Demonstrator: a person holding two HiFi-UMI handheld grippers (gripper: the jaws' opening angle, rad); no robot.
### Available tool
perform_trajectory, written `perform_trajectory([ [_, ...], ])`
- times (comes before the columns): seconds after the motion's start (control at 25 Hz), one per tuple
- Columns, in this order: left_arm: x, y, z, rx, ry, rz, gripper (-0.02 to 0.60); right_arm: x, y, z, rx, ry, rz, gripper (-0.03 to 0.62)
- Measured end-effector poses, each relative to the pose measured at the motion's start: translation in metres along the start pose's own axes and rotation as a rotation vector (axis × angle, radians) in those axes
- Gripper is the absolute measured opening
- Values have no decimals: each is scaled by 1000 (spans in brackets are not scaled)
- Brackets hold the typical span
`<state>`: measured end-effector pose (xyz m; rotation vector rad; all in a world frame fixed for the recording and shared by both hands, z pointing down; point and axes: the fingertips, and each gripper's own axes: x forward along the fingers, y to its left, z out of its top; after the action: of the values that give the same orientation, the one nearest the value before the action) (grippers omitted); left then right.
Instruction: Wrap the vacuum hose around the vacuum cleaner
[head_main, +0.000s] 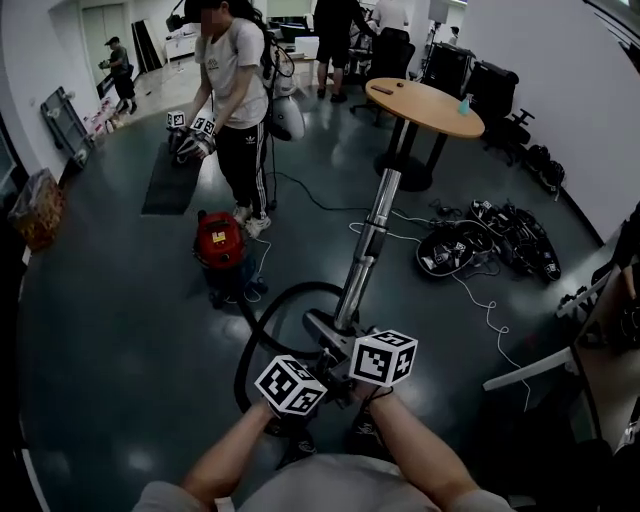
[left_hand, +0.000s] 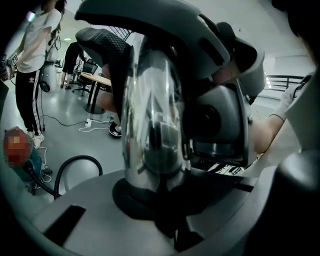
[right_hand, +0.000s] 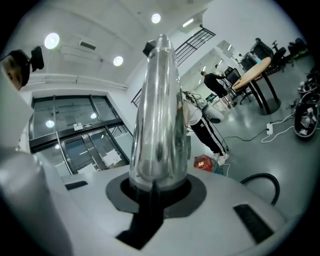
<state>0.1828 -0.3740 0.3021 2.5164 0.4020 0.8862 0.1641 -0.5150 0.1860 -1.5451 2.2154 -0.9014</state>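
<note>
Left gripper (left_hand: 161, 202): at the holder's belly, at 6 o'clock in the head view. Its jaws are pinched on the near end of the shiny tube.
Right gripper (right_hand: 156, 187): just beside the left one, a touch further along the same tube. It is clamped on it too, with metal filling the gap between the jaws.
Tube (head_main: 368, 245): held off the floor by both grippers. Its long axis runs away from the holder toward 1 o'clock.
Hose (left_hand: 77, 157): black, lying in a slack loop on the floor. It sweeps from the near end of the tube round through 9 o'clock and off toward the cleaner.
Vacuum cleaner (head_main: 219, 243): a red drum standing on the floor at about 11 o'clock from the grippers, well apart from them. The left gripper is on its side and looks the nearer.
What the move turns on: I'd say the tube points away from the drum, so the pair must swing it left toward 11 o'clock before any loop can go round the body.
Person (head_main: 232, 90): standing just behind the drum at 11 o'clock, with a pair of grippers of their own.
Round table (head_main: 455, 125): further back, at 1 o'clock.
</note>
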Motion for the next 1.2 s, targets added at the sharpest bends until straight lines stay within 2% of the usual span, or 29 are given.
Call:
perform_trajectory([
  [0.16, 5, 1, 15, 13, -23, 53, 71, -2, -1, 11, -13, 23, 9, 57],
  [0.24, 9, 0, 23, 68, -41, 82, 74, -7, -1, 17, -29, 37, 17, 55],
  [0.28, 10, 2, 27, 104, -47, 103, 88, -8, -3, 22, -36, 41, 20, 55],
  [0.36, 10, 10, 31, 149, -46, 146, 207, -14, -15, 34, -45, 38, 13, 54],
  [0.44, 11, 16, 29, 147, -50, 169, 285, -25, -35, 46, -48, 31, -3, 54],
  [0.6, 14, 31, 19, 141, -33, 232, 305, -44, -76, 62, -81, 32, -30, 54],
  [0.72, 3, 46, 22, 171, -2, 311, 305, -52, -101, 75, -136, 66, -52, 54],
  [0.88, -20, 52, 75, 317, -70, 458, 304, -59, -120, 82, -206, 140, -50, 54],
  [1.0, -27, 47, 125, 413, -108, 528, 302, -64, -132, 78, -230, 207, -34, 54],
  [1.2, -18, 40, 177, 567, -73, 628, 302, -79, -154, 62, -295, 349, -16, 54],
])
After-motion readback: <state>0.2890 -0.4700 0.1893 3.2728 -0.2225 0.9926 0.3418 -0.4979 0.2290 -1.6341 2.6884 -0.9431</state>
